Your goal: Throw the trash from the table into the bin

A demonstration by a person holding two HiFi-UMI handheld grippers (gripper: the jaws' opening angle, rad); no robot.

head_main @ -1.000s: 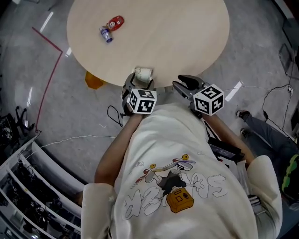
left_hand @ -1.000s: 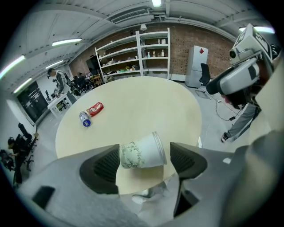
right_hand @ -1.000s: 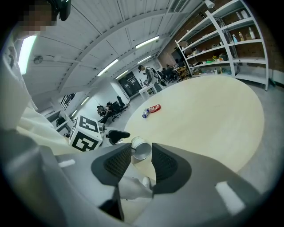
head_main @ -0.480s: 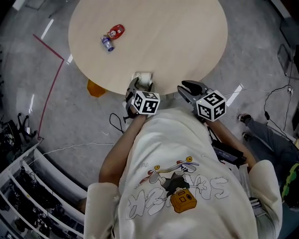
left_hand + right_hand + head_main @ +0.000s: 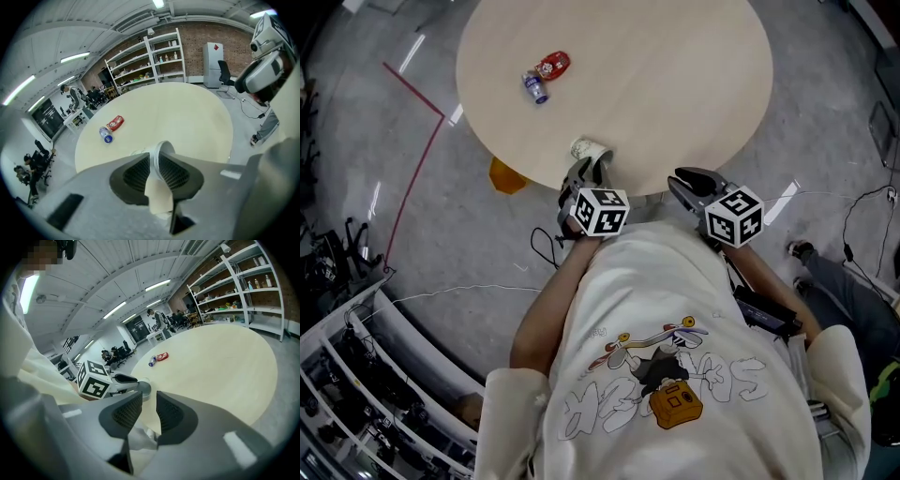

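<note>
Round table [image 5: 675, 75], paper cup [image 5: 589, 148], bottle [image 5: 535, 88] beside red wrapper [image 5: 555, 65]

A round, pale wooden table [image 5: 675, 84] stands on a grey floor [image 5: 431, 216]. Near its far left edge lie a red packet [image 5: 554, 65] and, just beside it, a small bottle [image 5: 534, 87] on its side. A white paper cup [image 5: 589, 148] is at the near edge.
</note>
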